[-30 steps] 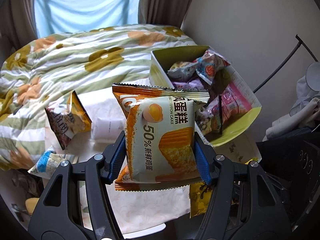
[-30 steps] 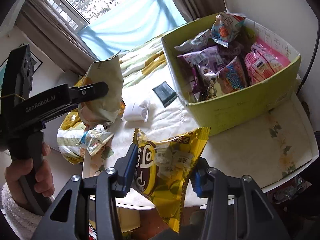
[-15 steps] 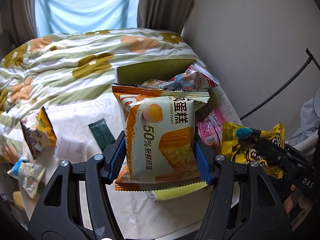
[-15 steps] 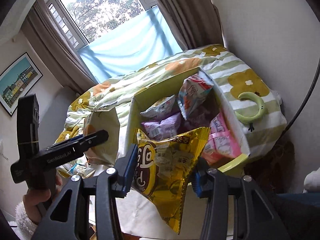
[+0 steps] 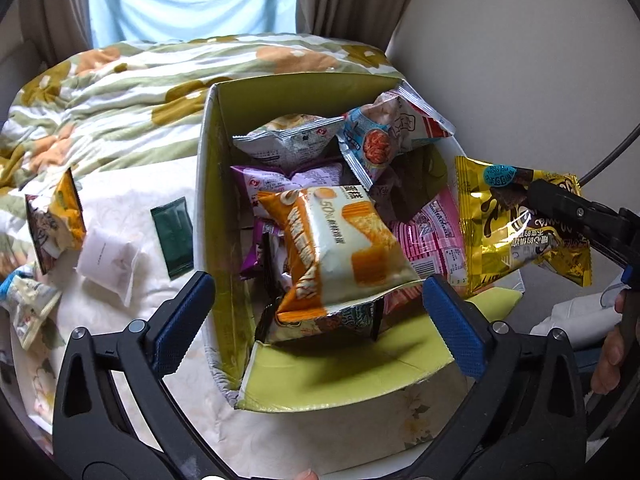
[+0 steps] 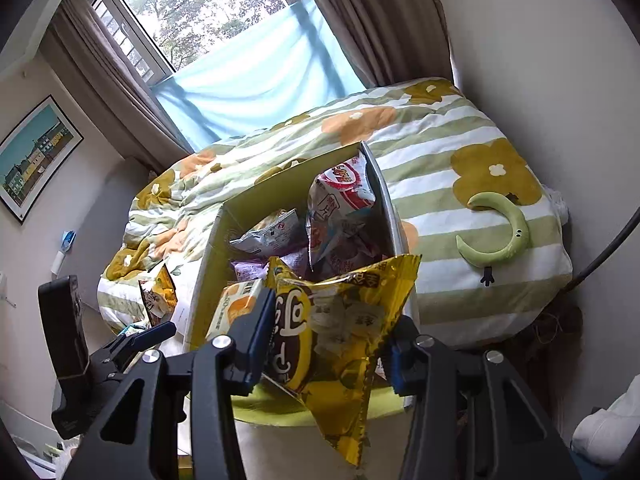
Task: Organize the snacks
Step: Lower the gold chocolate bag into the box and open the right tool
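A green cardboard box [image 5: 218, 184] [image 6: 208, 264] on the table holds several snack packets. An orange-and-white cake packet [image 5: 340, 248] [image 6: 236, 308] lies loose on top of them. Above the box's near edge, my left gripper [image 5: 318, 312] is opening, its blue pads wide apart with nothing pressed between them. My right gripper [image 6: 326, 346] is shut on a yellow chocolate-snack packet [image 6: 340, 332] [image 5: 516, 224], held over the box's right rim. In the left wrist view that gripper [image 5: 576, 220] comes in from the right.
On the white tablecloth [image 5: 132, 312] left of the box lie a dark green sachet [image 5: 173, 236], a white packet [image 5: 106, 258], an orange bag [image 5: 54, 220] and another packet [image 5: 28, 304]. A floral quilt [image 6: 440, 152] with a green crescent toy [image 6: 500, 236] lies behind the box.
My left gripper moved over the box and opened, and the cake packet dropped onto the snacks inside. My right gripper carried the yellow packet closer to the box's right side.
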A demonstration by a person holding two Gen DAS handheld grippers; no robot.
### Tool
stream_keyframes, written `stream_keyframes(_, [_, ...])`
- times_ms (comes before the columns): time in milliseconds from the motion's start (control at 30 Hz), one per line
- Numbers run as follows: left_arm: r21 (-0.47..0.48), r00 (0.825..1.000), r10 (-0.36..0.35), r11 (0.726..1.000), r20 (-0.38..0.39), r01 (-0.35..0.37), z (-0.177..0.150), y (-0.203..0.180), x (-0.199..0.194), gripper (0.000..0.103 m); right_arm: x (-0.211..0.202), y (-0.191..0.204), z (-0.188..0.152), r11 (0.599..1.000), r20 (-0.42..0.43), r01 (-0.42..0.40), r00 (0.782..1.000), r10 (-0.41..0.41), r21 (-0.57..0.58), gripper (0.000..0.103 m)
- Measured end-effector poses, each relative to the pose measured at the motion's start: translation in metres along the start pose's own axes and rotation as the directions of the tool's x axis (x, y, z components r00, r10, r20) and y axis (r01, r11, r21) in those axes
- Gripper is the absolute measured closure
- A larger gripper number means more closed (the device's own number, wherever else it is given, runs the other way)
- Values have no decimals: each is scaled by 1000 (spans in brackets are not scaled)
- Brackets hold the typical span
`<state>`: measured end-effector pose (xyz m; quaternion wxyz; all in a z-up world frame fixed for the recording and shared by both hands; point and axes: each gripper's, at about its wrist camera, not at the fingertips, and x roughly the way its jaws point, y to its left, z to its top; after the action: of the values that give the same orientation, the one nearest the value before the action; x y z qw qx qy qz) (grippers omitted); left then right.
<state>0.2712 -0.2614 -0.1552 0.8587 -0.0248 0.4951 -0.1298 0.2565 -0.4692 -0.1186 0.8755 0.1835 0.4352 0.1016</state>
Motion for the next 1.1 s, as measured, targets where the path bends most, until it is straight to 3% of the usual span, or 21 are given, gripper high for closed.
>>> stream_keyframes(200, [-50, 1000, 22, 999, -11, -23, -1, 17, -8, 0, 12, -3, 18, 1000, -2, -23, 1000, 23, 0, 59])
stream_keyframes(600, [-76, 996, 81, 994, -28, -83, 1, 27, -12, 0, 63, -2, 34, 993, -84, 95, 991, -101, -67, 58])
stream_keyframes(667, [-77, 996, 85, 993, -35, -87, -2, 27, -11, 0, 72, -5, 33, 994, -101, 92, 990, -97, -57, 52])
stream_keyframes(700, [-78, 996, 86, 993, -38, -89, -3, 28, -11, 0, 73, -7, 32, 994, -101, 93, 990, -98, -48, 39])
stream_keyframes(733, [-78, 995, 88, 993, -41, -91, -5, 28, -11, 0, 73, -8, 30, 994, -89, 99, 991, -102, -42, 17])
stream_keyframes(800, [-78, 995, 91, 992, -47, -94, -9, 29, -10, 1, 67, -8, 25, 994, -40, 100, 994, -102, -42, 0])
stream_keyframes(1100, [-78, 995, 88, 993, -46, -91, -23, 31, -18, 0, 50, 1, 15, 994, 9, 78, 997, -77, -83, 0])
